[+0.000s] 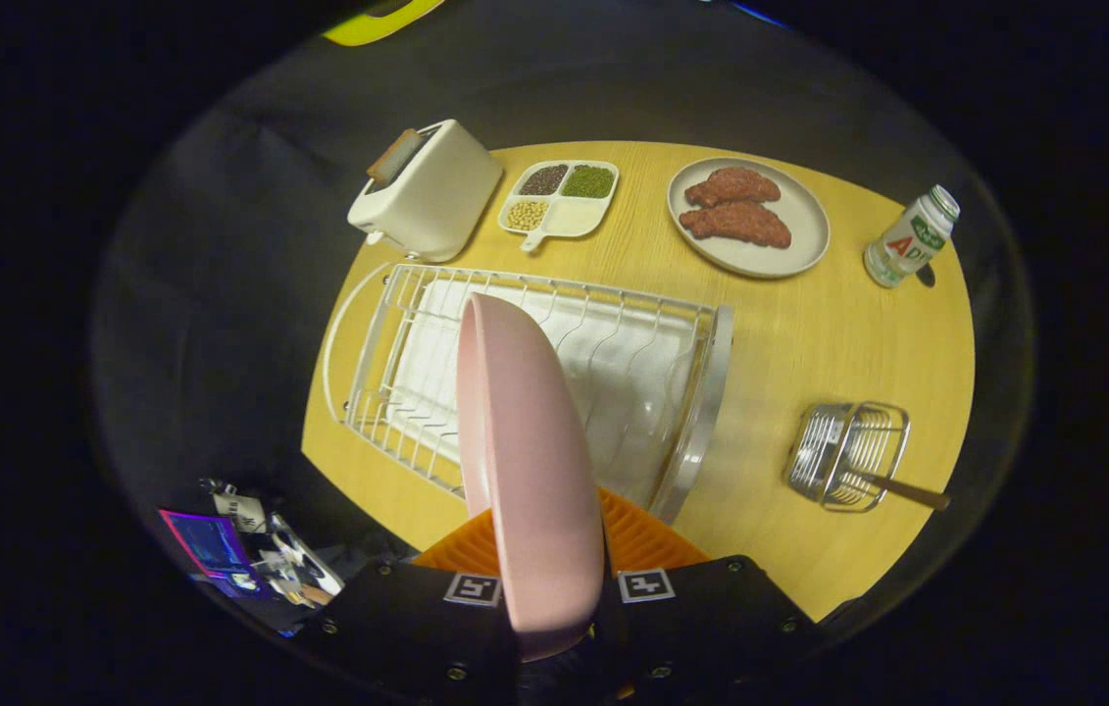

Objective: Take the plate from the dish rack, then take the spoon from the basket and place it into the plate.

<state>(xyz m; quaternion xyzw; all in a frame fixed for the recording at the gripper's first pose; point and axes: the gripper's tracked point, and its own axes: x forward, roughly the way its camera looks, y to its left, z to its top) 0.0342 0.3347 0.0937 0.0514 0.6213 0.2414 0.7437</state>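
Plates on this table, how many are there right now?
2, not counting the divided tray: a pink plate held on edge in the tool, both fingers pressing it, above the dish rack, and a plate of meat beyond the rack, beside the bottle.

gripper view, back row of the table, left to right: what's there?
Toaster → divided tray of beans and seeds → plate with two meat patties → small drink bottle. Nearer, the gripper has its jaws shut on the pink plate, above the dish rack.
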